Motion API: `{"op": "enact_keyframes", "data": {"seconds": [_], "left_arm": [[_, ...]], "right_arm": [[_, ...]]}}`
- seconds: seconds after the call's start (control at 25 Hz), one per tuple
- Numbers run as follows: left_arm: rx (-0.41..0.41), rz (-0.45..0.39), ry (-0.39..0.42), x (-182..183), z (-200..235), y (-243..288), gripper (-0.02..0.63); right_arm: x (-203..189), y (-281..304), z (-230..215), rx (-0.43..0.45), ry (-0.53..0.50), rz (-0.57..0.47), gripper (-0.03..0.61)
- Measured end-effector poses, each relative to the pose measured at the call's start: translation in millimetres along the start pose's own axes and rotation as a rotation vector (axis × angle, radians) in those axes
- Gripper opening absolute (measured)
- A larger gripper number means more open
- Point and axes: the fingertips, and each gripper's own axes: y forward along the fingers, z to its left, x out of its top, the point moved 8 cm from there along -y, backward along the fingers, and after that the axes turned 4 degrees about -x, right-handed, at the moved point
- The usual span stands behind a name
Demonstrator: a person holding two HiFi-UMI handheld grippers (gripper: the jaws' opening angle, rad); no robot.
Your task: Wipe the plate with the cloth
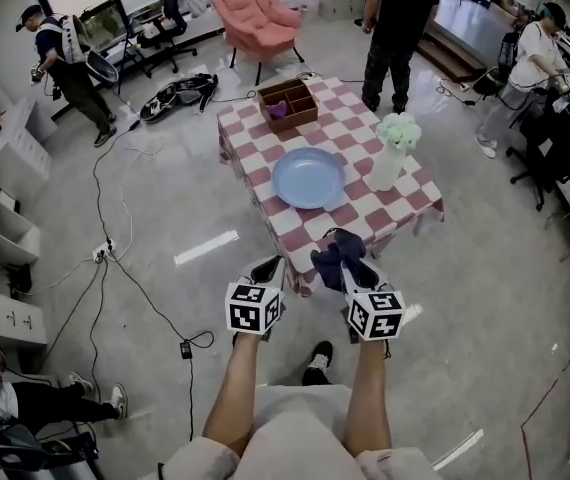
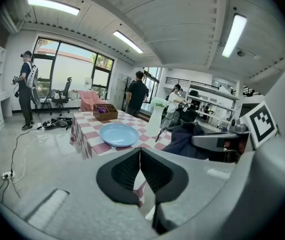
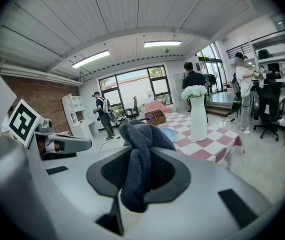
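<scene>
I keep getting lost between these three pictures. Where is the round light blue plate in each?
Head view: the round light blue plate lies just above picture centre.
Left gripper view: plate just left of centre.
Right gripper view: only a sliver shows, right of the dark blue cloth.
Shared landmark: the tall white vase of flowers beside the plate.
</scene>
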Motion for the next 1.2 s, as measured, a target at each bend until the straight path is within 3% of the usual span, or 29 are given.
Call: {"op": "enact_keyframes", "data": {"seconds": [0.44, 0.96, 1.2], "left_arm": [[0.101, 0.040, -0.035, -11, -16, 47, 0.011], [0.175, -0.028, -0.113, 5, 27, 62, 0.011], [0.153, -0.024, -0.129, 24, 49, 95, 0.011]], "right_arm": [[-1, 34, -68, 0.090, 0.062, 0.037, 0.091], [22, 87, -59, 0.163, -0.050, 0.059, 0.092], [44, 117, -64, 0.148, -0.044, 0.050, 0.092]]}}
